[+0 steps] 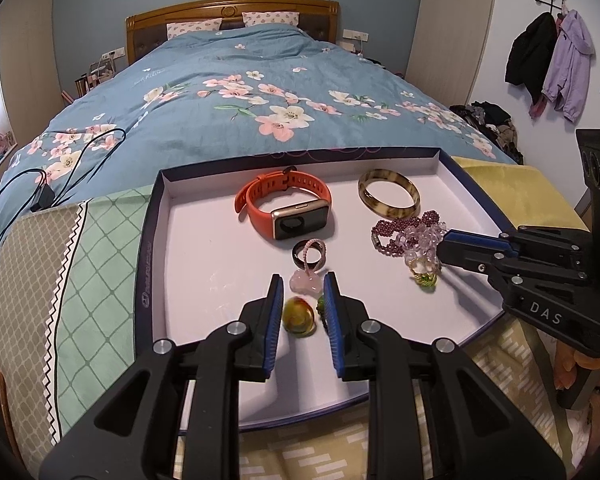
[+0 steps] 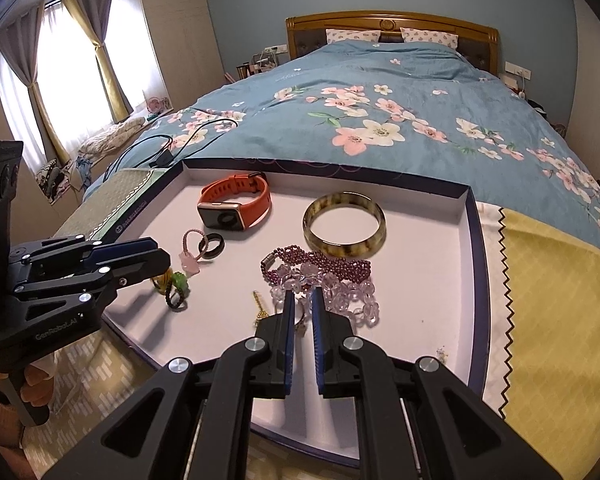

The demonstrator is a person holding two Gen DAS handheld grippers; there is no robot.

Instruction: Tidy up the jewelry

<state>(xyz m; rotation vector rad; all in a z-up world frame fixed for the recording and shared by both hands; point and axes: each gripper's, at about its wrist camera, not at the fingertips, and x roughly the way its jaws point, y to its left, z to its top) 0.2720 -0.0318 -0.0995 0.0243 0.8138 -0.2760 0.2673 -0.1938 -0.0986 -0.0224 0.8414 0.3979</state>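
Note:
A white tray point(image 1: 150, 264) point(image 2: 476, 240) on the bed end holds an orange watch point(image 1: 284, 204) point(image 2: 236, 204), a mottled bangle point(image 1: 392, 212) point(image 2: 344, 248) and purple and clear bead bracelets point(image 1: 388, 236) point(image 2: 352, 300). It also holds a black ring point(image 1: 296, 256) and a pink charm point(image 1: 306, 283). My left gripper point(image 1: 303, 278) point(image 2: 162, 258) stands narrowly closed around an amber ring point(image 1: 298, 316) point(image 2: 161, 282). A green-topped bead ring point(image 1: 321, 304) point(image 2: 179, 280) lies beside it. My right gripper point(image 2: 302, 293) point(image 1: 442, 246) is shut at the clear beads. A gold piece point(image 1: 422, 272) point(image 2: 261, 310) lies under its tips.
The tray rests on a patterned cloth point(image 1: 80, 280) at the foot of a floral blue bed point(image 1: 260, 92). A black cable point(image 1: 40, 184) lies on the cover to the left. A yellow cloth point(image 2: 560, 300) borders the tray on the right. A hand point(image 2: 36, 388) holds the left gripper.

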